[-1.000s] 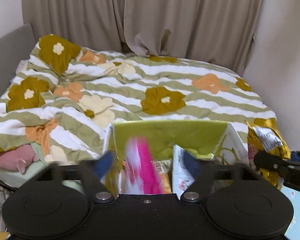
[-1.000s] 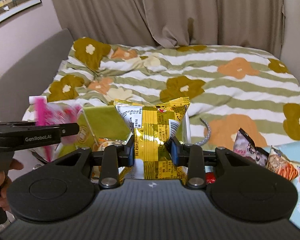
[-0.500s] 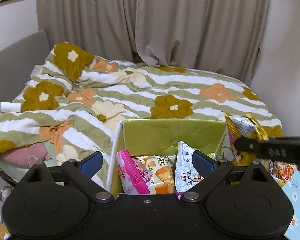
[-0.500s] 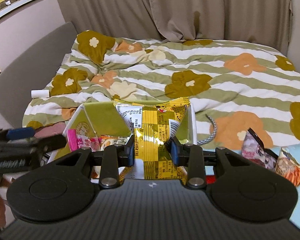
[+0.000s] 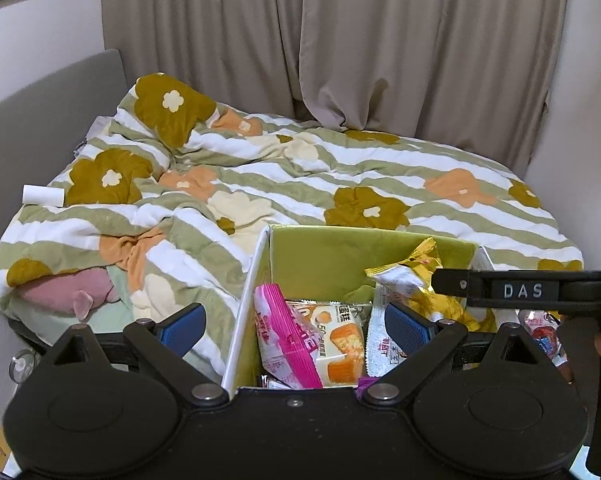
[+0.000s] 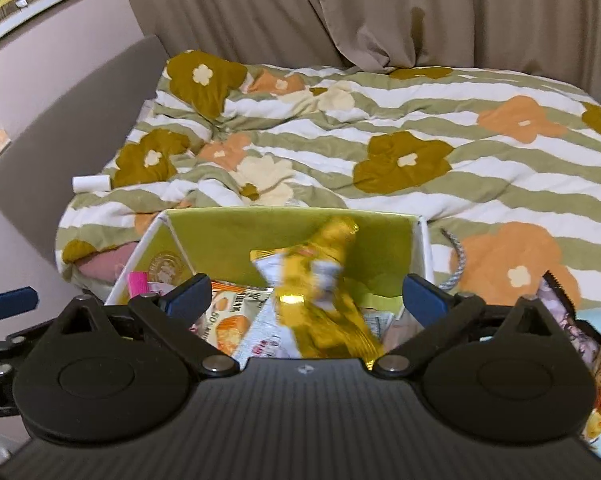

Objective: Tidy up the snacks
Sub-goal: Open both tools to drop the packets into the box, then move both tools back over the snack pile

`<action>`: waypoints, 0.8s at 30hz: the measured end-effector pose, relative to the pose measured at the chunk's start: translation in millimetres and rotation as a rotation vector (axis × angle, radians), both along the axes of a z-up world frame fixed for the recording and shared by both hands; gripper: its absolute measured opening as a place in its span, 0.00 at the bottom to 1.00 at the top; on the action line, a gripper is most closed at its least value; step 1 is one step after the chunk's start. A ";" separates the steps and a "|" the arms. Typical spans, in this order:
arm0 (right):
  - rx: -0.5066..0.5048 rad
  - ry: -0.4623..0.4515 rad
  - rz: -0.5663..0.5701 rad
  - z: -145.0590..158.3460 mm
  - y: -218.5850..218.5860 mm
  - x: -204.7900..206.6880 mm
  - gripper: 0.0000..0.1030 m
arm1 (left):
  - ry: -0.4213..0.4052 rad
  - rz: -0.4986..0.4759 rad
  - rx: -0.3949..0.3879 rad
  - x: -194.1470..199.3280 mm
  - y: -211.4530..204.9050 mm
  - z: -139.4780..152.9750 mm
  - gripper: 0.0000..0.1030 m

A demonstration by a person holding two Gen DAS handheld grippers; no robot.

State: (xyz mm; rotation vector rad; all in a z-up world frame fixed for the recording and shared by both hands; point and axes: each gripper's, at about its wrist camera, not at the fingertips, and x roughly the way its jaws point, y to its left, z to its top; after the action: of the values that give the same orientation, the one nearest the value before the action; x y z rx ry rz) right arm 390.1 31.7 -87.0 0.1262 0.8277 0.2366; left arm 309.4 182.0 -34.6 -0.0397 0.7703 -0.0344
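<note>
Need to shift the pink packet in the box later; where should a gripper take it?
Grip the pink packet by its crimped top edge, coming from above: it leans upright against the green box wall, and the cake packet crowds its side.

Yellow packet [image 6: 328,300], green-lined box [image 6: 228,236], floral striped quilt [image 6: 420,120]

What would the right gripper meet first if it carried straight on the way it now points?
Probably the yellow snack packet, loose between the just-opened right gripper jaws, over the green box; depth is unclear.
</note>
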 end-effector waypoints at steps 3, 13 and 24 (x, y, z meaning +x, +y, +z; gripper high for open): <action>-0.029 -0.018 0.008 -0.3 1.8 -5.8 1.00 | 0.003 0.001 -0.003 -2.4 -0.5 -1.3 0.95; -0.039 -0.087 -0.001 21.8 0.1 -29.9 1.00 | -0.036 -0.010 -0.015 -19.3 -1.5 12.0 0.95; -0.047 -0.151 -0.105 64.1 -20.1 -95.5 1.00 | -0.111 -0.103 -0.026 -53.7 -21.8 33.9 0.98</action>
State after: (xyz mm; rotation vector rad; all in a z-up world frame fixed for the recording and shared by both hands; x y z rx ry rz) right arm 294.6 11.6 -22.9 0.1061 0.6738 0.1258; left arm 255.7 160.2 -0.8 -0.0221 0.6602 -0.1436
